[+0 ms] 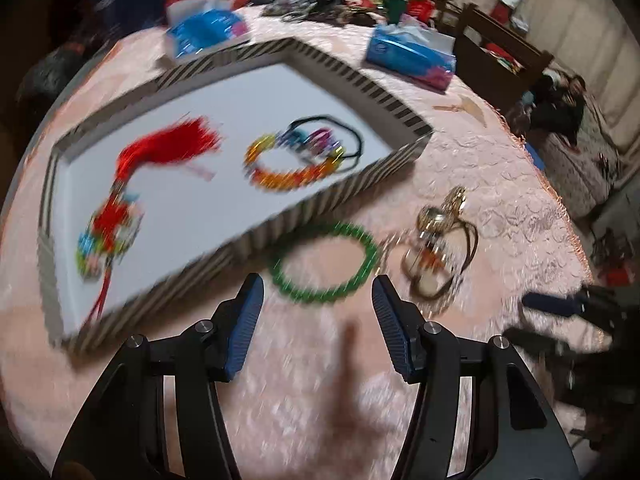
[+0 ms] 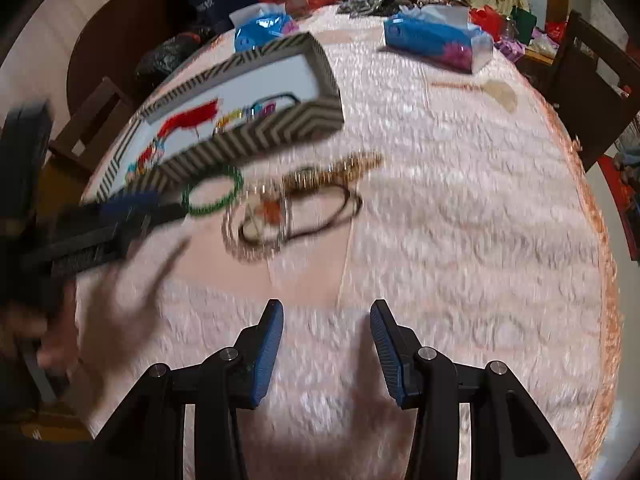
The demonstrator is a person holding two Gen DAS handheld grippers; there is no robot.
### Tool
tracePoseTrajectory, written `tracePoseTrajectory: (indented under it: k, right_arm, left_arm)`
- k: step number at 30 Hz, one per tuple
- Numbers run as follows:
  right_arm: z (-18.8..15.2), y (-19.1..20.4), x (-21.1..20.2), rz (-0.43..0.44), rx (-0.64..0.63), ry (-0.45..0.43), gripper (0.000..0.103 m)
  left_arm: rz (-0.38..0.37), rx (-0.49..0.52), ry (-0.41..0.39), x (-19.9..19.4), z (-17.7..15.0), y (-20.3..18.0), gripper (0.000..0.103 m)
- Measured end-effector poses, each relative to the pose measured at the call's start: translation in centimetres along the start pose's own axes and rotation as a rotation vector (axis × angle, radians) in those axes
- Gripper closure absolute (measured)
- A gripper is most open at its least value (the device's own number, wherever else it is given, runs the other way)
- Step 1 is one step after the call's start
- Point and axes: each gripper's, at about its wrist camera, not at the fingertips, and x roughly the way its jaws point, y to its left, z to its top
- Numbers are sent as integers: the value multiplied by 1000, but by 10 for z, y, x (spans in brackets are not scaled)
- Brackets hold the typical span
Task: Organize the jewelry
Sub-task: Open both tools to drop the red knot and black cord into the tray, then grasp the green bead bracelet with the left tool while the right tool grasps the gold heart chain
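A shallow box with striped walls [image 1: 320,208] [image 2: 256,140] lies on the pink cloth. Inside it lie a red tassel charm [image 1: 132,184] and a multicoloured bead bracelet with a black cord [image 1: 296,160]. A green bead bracelet [image 1: 324,266] [image 2: 214,192] lies on the cloth just outside the box's near wall. A tangle of gold and brown necklaces [image 1: 438,244] [image 2: 304,204] lies to its right. My left gripper [image 1: 318,292] is open and empty, just short of the green bracelet. My right gripper [image 2: 326,312] is open and empty, short of the necklaces. Both views are blurred.
Two blue tissue packs [image 1: 412,56] [image 1: 204,30] lie behind the box, with clutter at the table's far edge. A wooden spoon-like item [image 2: 492,90] lies at the far right. Dark chairs [image 2: 592,80] stand around the round table.
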Motion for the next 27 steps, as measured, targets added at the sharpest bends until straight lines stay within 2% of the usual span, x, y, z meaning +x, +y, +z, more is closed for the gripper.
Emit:
tracePoseTrajectory:
  k: [2,3,4,6,7,11,13,14,20,27]
  right_arm:
    - [-6,-2,-1,0,0,9,59]
    - [-8,-3,-3,-1,-1,7,59]
    - [-8,-4,-5,1,-2,2,59]
    - [-4,-6,-9,14,1,-18,59]
    - [-1,-8,-12,26,4,-32,59]
    - [21,-8,-14,102,-3,-89,60]
    - [34,-6,-7,133,-5,-95,66]
    - [42,-6,-3,144,-3,-95,70]
    - [74,-5,19,155,26,-94,72]
    - [90,4,48,55,-26,-42,71]
  left_arm:
    - [1,37,14,8,4,-6,48]
    - [4,55,29,15,5,-9,56]
    - [16,72,59,23,4,-11,69]
    - [39,94,51,25,-2,-12,74]
    - [33,90,54,24,-5,-11,79]
    - [18,77,64,22,-20,-4,90]
    - [14,58,70,19,-29,1,96]
    - [11,49,71,17,-33,3,96]
    - [-9,6,73,10,-53,11,96]
    - [-32,-27,76,5,-54,18,97]
